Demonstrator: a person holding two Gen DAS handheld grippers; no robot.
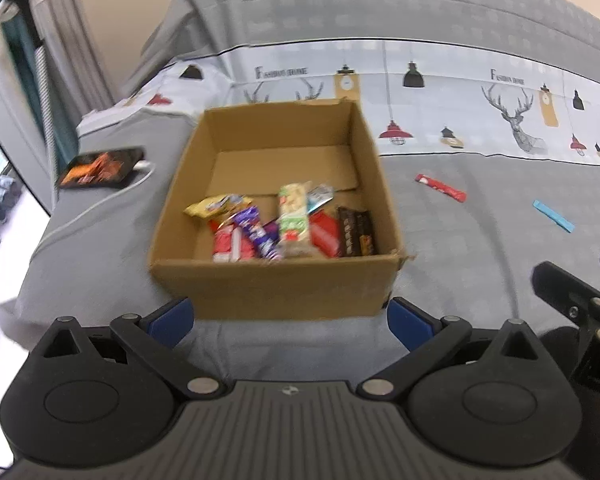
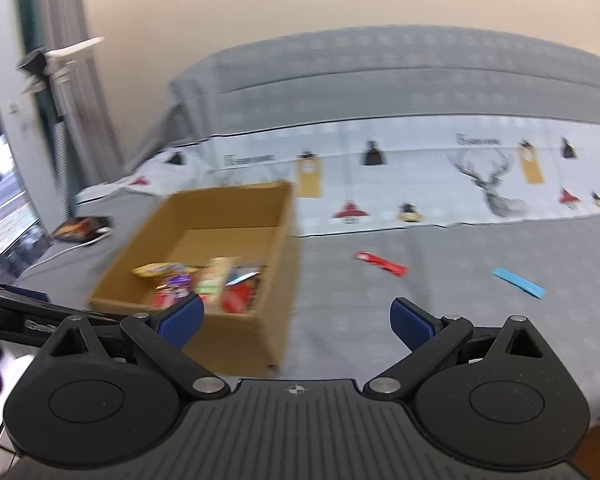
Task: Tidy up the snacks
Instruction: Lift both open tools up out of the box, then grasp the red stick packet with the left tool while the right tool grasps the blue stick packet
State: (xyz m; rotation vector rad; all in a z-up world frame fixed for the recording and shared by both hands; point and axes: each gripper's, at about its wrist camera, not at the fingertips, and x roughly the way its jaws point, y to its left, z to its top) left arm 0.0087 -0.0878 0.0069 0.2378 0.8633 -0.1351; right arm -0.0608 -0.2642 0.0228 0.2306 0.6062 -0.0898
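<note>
An open cardboard box [image 1: 276,288] stands on a grey bed, with several snack packets [image 1: 284,224] piled at its near side. It also shows in the right wrist view [image 2: 276,280], to the left. A red snack stick [image 1: 440,187] and a blue snack stick [image 1: 553,216] lie on the bedspread right of the box; both show in the right wrist view, the red stick [image 2: 381,263] and the blue stick [image 2: 519,282]. My left gripper [image 1: 290,320] is open and empty just before the box. My right gripper [image 2: 296,318] is open and empty, beside the box's right corner.
A black and orange packet [image 1: 100,168] with a white cable lies on the bed left of the box. A patterned sheet [image 1: 460,112] and grey pillows lie behind. The right gripper's body [image 1: 572,300] shows at the left view's right edge. The bed's left edge drops off.
</note>
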